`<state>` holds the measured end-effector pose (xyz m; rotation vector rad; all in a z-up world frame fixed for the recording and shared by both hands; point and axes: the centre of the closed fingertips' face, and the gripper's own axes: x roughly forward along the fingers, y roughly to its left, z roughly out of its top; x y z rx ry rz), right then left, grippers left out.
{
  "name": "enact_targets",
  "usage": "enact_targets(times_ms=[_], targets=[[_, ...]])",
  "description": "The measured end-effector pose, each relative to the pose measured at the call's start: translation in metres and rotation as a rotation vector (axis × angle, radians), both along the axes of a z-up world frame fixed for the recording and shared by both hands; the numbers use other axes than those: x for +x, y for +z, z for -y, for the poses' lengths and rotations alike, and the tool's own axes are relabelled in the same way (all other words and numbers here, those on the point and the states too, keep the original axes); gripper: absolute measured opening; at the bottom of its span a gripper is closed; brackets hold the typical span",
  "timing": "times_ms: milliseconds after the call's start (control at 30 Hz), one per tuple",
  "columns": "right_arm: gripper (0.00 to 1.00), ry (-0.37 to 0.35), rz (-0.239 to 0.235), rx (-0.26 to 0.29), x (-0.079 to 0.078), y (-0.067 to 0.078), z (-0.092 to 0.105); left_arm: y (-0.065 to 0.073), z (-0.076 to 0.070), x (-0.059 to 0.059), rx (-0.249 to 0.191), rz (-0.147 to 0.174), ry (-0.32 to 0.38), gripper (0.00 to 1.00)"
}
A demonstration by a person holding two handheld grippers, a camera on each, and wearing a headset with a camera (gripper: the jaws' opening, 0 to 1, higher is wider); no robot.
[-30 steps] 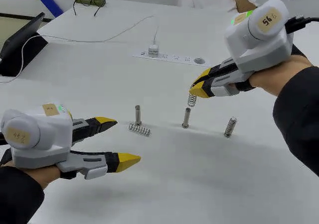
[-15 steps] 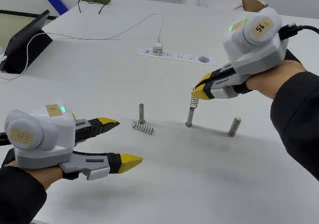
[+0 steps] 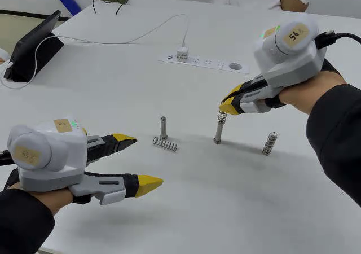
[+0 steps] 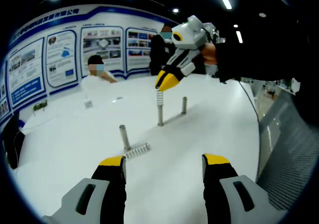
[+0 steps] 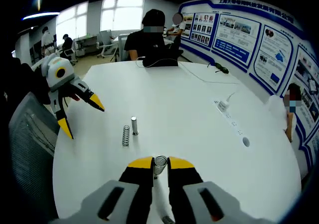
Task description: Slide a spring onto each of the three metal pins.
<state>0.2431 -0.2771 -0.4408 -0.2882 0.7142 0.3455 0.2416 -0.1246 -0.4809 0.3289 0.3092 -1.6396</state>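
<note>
My right gripper [image 3: 228, 106] pinches a spring [image 3: 221, 117] at the top of the middle pin [image 3: 218, 134]. My left gripper [image 3: 144, 159] hangs spread over open table [image 3: 225, 209], well apart from the loose spring [image 3: 164, 144] lying just beside the left pin [image 3: 163, 127].

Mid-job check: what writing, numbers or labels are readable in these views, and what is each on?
"56", then a mark I cannot make out: handwritten round sticker on the right gripper.
Handwritten end sticker on the left gripper: too blurred to read.
Wall posters: print too small to read.
</note>
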Motion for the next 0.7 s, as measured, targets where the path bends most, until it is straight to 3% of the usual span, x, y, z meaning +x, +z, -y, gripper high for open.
enact_targets(times_ms=[700], targets=[[0.12,-0.013,-0.036,0.011,-0.001,-0.024,0.000,-0.003,0.000,-0.002,0.005,-0.008,0.000,0.62]])
